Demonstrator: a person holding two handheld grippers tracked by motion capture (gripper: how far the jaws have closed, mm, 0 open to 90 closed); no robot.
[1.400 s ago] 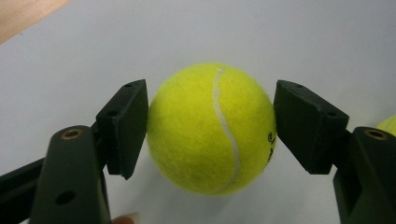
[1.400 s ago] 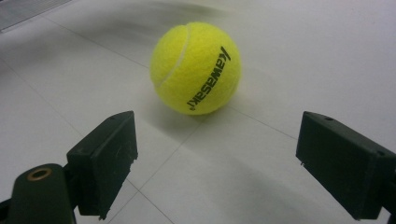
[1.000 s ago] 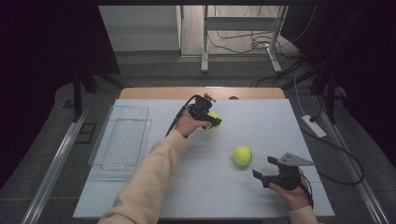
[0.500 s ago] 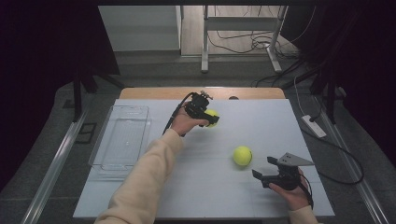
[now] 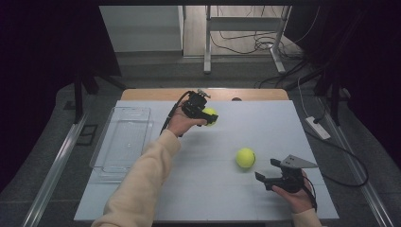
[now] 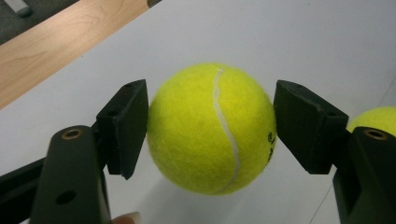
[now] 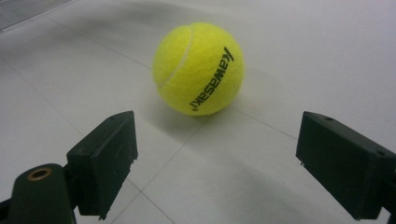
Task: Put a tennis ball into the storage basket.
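My left gripper (image 5: 211, 117) is shut on a yellow tennis ball (image 5: 210, 115) and holds it just above the far part of the white table (image 5: 198, 189). In the left gripper view the ball (image 6: 212, 128) sits squeezed between both black pads (image 6: 126, 126), clear of the table top. A second yellow tennis ball (image 5: 245, 157) lies on the table right of centre. My right gripper (image 5: 267, 172) rests near the front right, open, its jaws pointing at that ball (image 7: 198, 67), which lies a short way ahead of them. The edge of this second ball (image 6: 373, 119) peeks past the left gripper's right jaw.
A clear plastic tray (image 5: 124, 142) lies along the table's left side. A wooden strip (image 5: 151, 94) runs along the far edge. A white power strip (image 5: 318, 127) and cables lie on the floor to the right.
The left gripper has lifted the ball off the table and carried it slightly leftward. The right gripper and the second ball stayed where they were.
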